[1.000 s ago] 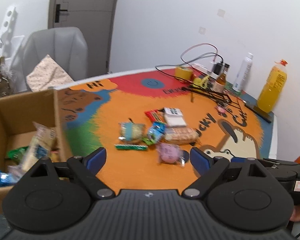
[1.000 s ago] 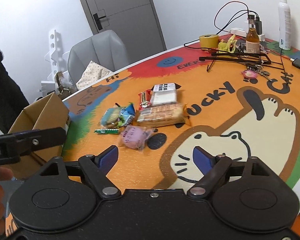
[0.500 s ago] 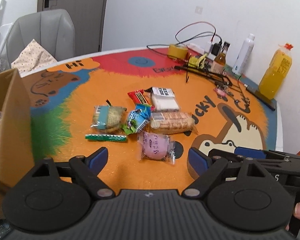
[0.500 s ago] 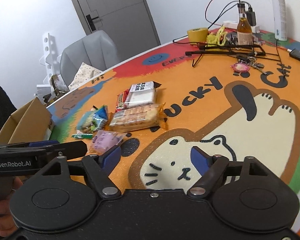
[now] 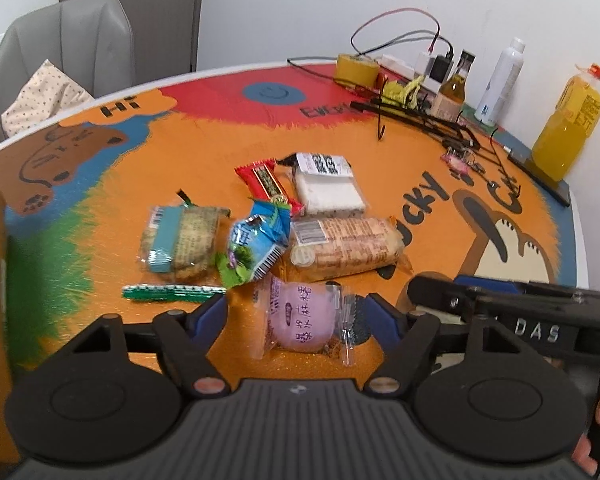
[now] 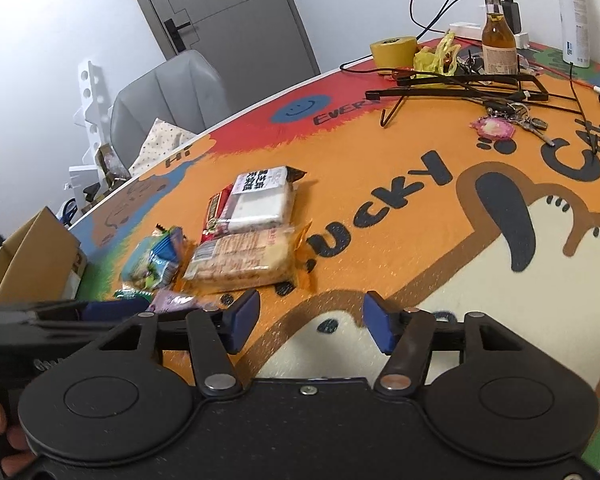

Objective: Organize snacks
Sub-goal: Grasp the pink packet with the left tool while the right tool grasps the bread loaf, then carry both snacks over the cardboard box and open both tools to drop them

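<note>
Presently, the left gripper (image 5: pixel 298 316) sits low over the table (image 5: pixel 380 168), its blue fingers (image 5: pixel 210 314) apart with the pink mochi packet (image 5: pixel 300 320) lying between them; whether either pad touches the wrapper cannot be told, the near field being blurred. The packet rests flat on the orange print, nearest the table's front edge among the snacks. Just behind it lie the long cracker pack (image 5: pixel 344 246) and the blue-green pouch (image 5: pixel 256 246), the pouch overlapping the cracker pack's left end. Left of the pouch sits the biscuit packet (image 5: pixel 180 240), with the thin green stick (image 5: pixel 174 292) in front of it. Further back, toward the table's middle, the red bar (image 5: pixel 268 184) lies against the white rice-cake pack (image 5: pixel 328 186).

The right gripper (image 6: pixel 310 324) is to the right of the snack group, fingers apart and holding nothing, over the cat print. The cardboard box (image 6: pixel 32 256) stands at the table's left edge. Along the far edge stand a tape roll (image 6: pixel 394 50), a brown bottle (image 6: pixel 498 38) and an orange juice jug (image 5: pixel 570 128).
</note>
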A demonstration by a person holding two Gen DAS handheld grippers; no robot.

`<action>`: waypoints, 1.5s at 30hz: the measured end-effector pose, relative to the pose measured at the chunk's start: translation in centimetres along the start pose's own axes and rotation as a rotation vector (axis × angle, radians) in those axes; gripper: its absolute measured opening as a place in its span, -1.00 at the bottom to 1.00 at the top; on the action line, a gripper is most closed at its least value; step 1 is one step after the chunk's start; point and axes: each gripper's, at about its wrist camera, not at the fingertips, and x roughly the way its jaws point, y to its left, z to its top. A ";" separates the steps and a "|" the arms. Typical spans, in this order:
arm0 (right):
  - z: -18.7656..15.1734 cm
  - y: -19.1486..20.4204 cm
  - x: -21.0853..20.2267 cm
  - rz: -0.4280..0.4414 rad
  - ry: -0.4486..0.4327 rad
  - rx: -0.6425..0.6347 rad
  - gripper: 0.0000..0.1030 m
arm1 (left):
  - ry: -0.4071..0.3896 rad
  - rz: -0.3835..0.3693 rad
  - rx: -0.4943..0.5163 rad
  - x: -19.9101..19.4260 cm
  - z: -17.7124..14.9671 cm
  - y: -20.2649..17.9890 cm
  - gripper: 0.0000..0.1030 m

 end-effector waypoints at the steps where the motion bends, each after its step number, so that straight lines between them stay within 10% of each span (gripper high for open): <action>1: 0.1 0.0 0.1 0.002 0.000 -0.001 0.15 | 0.008 0.001 0.000 0.3 0.0 0.0 0.33; 9: 0.9 0.6 1.2 0.034 -0.001 -0.009 0.12 | 0.000 -0.036 0.004 0.2 -0.3 0.1 -0.23; 25: 4.5 3.6 3.7 0.075 -0.045 -0.111 0.13 | -0.029 0.037 -0.084 -1.8 -0.8 3.8 -0.29; 40: 0.9 5.1 2.8 0.087 0.065 -0.228 0.25 | -0.050 0.057 -0.122 -2.3 -1.3 5.1 -0.29; 45: 0.3 5.3 2.3 0.058 0.039 -0.235 -0.35 | -0.054 0.056 -0.126 -2.7 -1.9 5.3 -0.29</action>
